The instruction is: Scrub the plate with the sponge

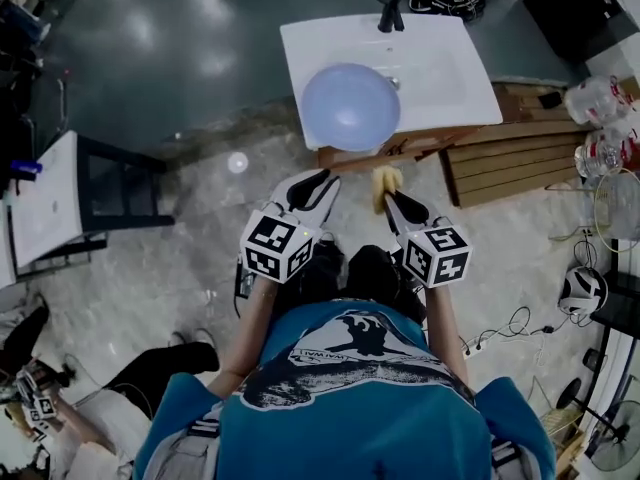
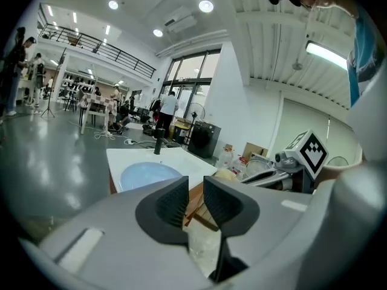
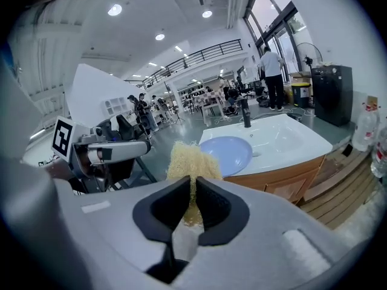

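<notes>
A wide hall with a glossy grey floor holds a white sink [image 1: 460, 78] on a wooden cabinet. The blue plate [image 1: 350, 106] lies on the sink's top towards its front edge, well apart from both claws, and nothing touches it. The yellow sponge [image 1: 386, 180] is clenched upright in the right claw [image 1: 392, 203], held in the air short of the sink. The left claw [image 1: 318, 180] hangs beside it with its jaws a little apart and nothing between them. A black tap [image 1: 390, 13] stands at the sink's far rim. By my reading scrubbing has not begun: the sponge is in hand, but it must yet reach the plate, and the plate may need steadying
</notes>
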`<act>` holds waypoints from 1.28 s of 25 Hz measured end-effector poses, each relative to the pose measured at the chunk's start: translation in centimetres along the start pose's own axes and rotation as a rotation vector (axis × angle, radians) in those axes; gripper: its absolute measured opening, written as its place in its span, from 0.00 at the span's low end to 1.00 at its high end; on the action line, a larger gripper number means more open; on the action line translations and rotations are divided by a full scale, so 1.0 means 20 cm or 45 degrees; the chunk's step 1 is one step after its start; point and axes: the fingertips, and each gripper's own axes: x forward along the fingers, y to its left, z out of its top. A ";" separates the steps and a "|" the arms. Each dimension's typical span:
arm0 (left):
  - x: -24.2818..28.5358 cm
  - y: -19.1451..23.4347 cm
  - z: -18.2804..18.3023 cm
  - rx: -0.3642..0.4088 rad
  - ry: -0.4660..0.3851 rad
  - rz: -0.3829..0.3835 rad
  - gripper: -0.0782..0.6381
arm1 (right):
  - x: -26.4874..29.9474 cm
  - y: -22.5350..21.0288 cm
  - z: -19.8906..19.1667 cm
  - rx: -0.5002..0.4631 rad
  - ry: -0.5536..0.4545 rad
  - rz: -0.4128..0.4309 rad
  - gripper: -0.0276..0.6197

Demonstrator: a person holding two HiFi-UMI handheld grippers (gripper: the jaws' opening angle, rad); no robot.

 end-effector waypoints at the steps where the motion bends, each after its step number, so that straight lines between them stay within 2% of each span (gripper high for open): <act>1: 0.02 0.01 -0.01 -0.027 0.006 0.003 0.24 | 0.00 -0.02 0.00 0.002 0.004 -0.004 0.09; 6: 0.12 0.10 -0.11 -0.231 0.040 0.068 0.30 | 0.02 -0.13 0.03 -0.009 0.014 0.004 0.09; 10: 0.21 0.16 -0.17 -0.408 0.028 0.120 0.33 | 0.09 -0.26 0.11 -0.059 0.036 0.063 0.09; 14: 0.31 0.27 -0.23 -0.506 0.031 0.252 0.36 | 0.23 -0.37 0.23 -0.144 0.078 0.159 0.09; 20: 0.44 0.37 -0.31 -0.666 0.021 0.473 0.43 | 0.45 -0.50 0.41 -0.336 0.173 0.343 0.09; 22: 0.49 0.37 -0.35 -0.717 0.037 0.510 0.46 | 0.53 -0.53 0.45 -0.390 0.199 0.383 0.09; 28: 0.65 0.38 -0.49 -0.917 0.053 0.573 0.47 | 0.82 -0.61 0.49 -0.643 0.300 0.438 0.09; 32: 0.69 0.44 -0.56 -1.025 0.049 0.671 0.44 | 1.04 -0.61 0.50 -0.811 0.348 0.439 0.09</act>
